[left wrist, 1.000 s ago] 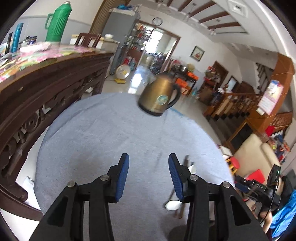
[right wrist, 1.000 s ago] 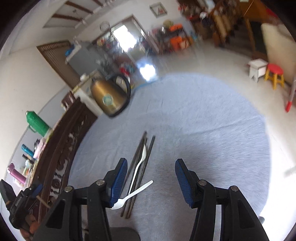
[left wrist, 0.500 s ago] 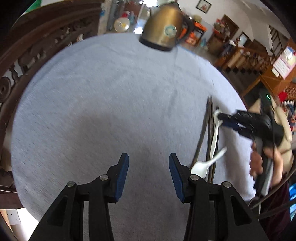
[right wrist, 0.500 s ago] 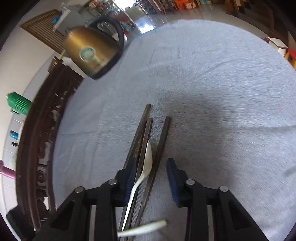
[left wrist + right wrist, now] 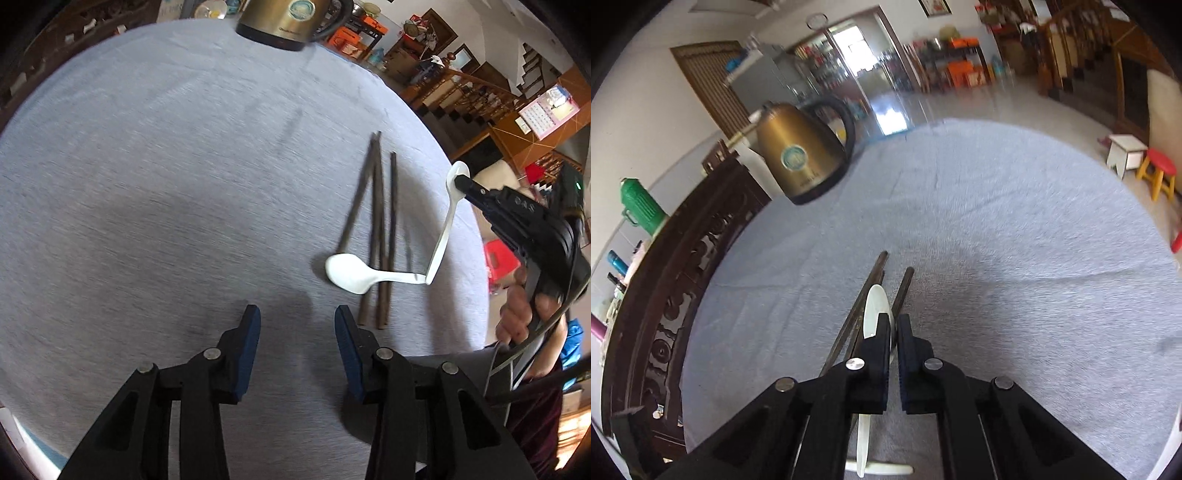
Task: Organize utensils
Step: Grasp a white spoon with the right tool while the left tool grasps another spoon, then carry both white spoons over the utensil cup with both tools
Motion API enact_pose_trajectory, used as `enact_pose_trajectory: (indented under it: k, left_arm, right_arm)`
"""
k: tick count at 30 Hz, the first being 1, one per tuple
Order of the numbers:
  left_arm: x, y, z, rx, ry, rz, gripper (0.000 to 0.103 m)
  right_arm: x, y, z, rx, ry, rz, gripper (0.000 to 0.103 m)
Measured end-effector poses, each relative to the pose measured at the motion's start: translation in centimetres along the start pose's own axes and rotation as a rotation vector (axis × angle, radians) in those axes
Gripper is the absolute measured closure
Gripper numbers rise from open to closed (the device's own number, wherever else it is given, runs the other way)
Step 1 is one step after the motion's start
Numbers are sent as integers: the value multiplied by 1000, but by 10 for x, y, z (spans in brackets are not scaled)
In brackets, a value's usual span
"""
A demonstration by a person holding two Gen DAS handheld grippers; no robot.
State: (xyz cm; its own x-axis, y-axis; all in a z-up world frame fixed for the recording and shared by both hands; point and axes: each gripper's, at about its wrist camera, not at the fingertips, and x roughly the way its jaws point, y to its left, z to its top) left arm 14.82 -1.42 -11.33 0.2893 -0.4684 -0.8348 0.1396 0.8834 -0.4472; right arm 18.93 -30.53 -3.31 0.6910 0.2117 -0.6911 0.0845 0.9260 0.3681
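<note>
The right gripper [image 5: 893, 334] has its fingers [image 5: 881, 347] pressed together on a white plastic spoon [image 5: 448, 218]. They pinch it near the bowl, which sticks out just ahead of the tips in the right wrist view. In the left wrist view this spoon hangs with its handle going down, and the handle end meets the handle of a second white spoon [image 5: 349, 273] that lies on the surface [image 5: 166, 184].

The second spoon lies across three dark chopsticks [image 5: 378, 229], its bowl just ahead and to the right of the left gripper's right finger. The chopsticks lie side by side on the grey cloth, ahead of that finger, and in the right wrist view they run forward under the right fingers.

The left gripper [image 5: 297, 321] hovers above the cloth with its fingers [image 5: 249, 343] partly open, and nothing is between them.

Far ahead of both grippers stands a gold kettle [image 5: 798, 162] with a black handle. It carries a round teal label and a line of small lettering under it, too blurred to read. Some pale letters on the body of the right gripper are also not clear.

A hand [image 5: 517, 317] holds the right gripper's handle.
</note>
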Motion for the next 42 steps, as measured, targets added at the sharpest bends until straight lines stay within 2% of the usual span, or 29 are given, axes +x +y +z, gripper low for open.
enact_pose_trajectory:
  k: [7, 9, 10, 11, 16, 21, 25, 30, 36, 42]
  left_arm:
    - [20, -10, 20, -30, -38, -51, 62]
    - [27, -16, 25, -10, -39, -36, 78]
    - [30, -16, 25, -2, -27, -43, 90]
    - [33, -17, 26, -1, -17, -51, 95]
    - [33, -17, 29, 28, -51, -28, 96]
    - [1, -3, 37, 12, -141, 7, 98]
    - [-32, 7, 36, 3, -220, 59, 99]
    - [-69, 8, 18, 16, -307, 128, 100]
    - [-94, 2, -7, 28, -346, 136, 100]
    - [-126, -15, -21, 100, -377, 184, 100]
  right_arm:
    - [-23, -7, -17, -17, -15, 4, 99]
    - [-29, -9, -20, -2, -17, 17, 99]
    - [-30, -12, -20, 9, -18, 26, 99]
    - [-32, -13, -21, 16, -18, 33, 99]
    - [-37, -12, -30, 19, -29, 40, 99]
    - [-47, -10, -39, 23, -43, 68, 99]
    - [-70, -7, -42, 19, -137, 46, 99]
    - [-110, -5, -51, 9, -275, -2, 99]
    - [-155, -5, -66, 5, -379, -11, 99]
    - [-202, 13, -77, -35, -500, 41, 99]
